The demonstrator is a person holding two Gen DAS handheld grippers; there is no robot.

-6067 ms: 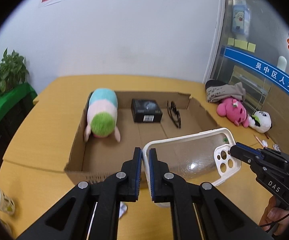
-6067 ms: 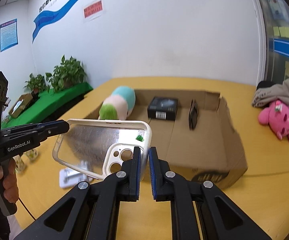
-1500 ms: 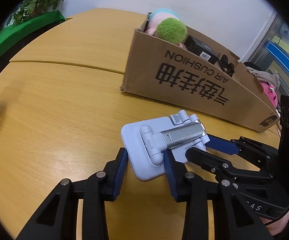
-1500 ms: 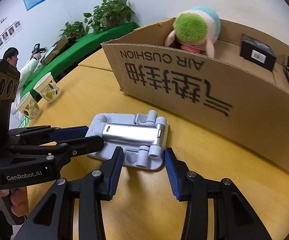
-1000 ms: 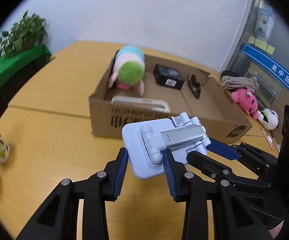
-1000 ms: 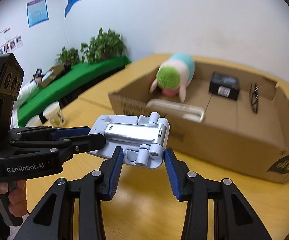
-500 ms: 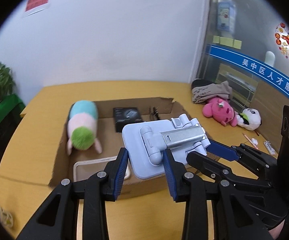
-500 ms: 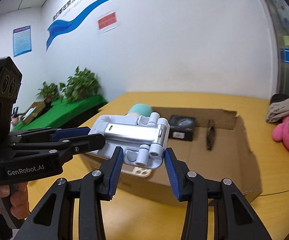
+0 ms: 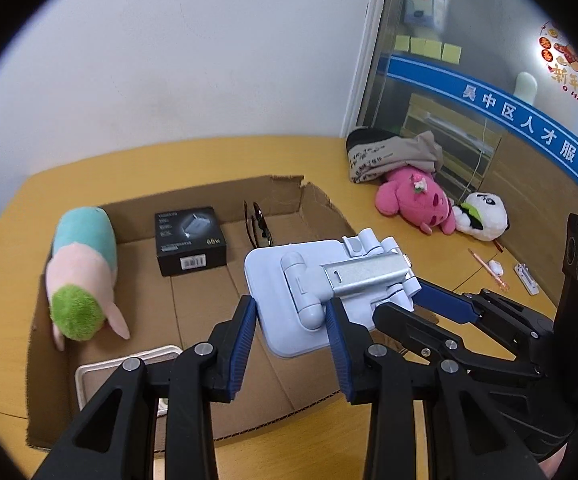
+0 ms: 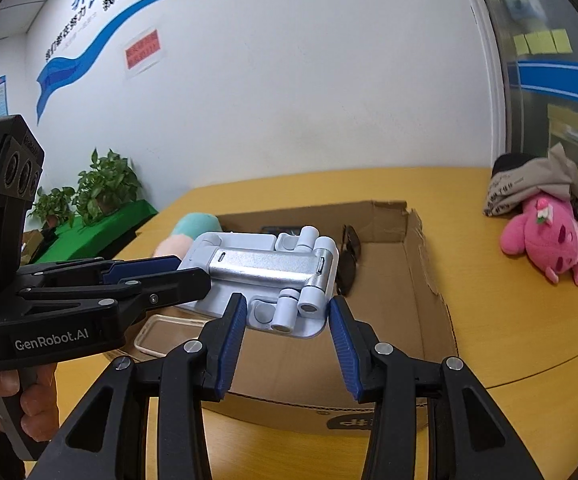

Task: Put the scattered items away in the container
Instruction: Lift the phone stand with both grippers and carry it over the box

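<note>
Both the left gripper [image 9: 291,334] and right gripper [image 10: 287,334] clamp the folded phone stand [image 9: 321,292], hanging flat above the cardboard box [image 9: 313,200].

The wooden bench [image 9: 329,160] carries an open cardboard box [image 9: 317,200], a pink plush [image 9: 413,200], a panda plush [image 9: 483,216] and folded clothing [image 9: 389,156].

The pale blue folded phone stand [image 9: 313,292] with a silver metal arm is in the air above the open cardboard box [image 9: 313,204], lying almost flat. The box stands on the tabletop [image 9: 209,156] and holds a plush toy [image 9: 81,276], a black carton [image 9: 189,240], dark glasses [image 9: 257,224] and a clear phone case [image 10: 161,334].
</note>
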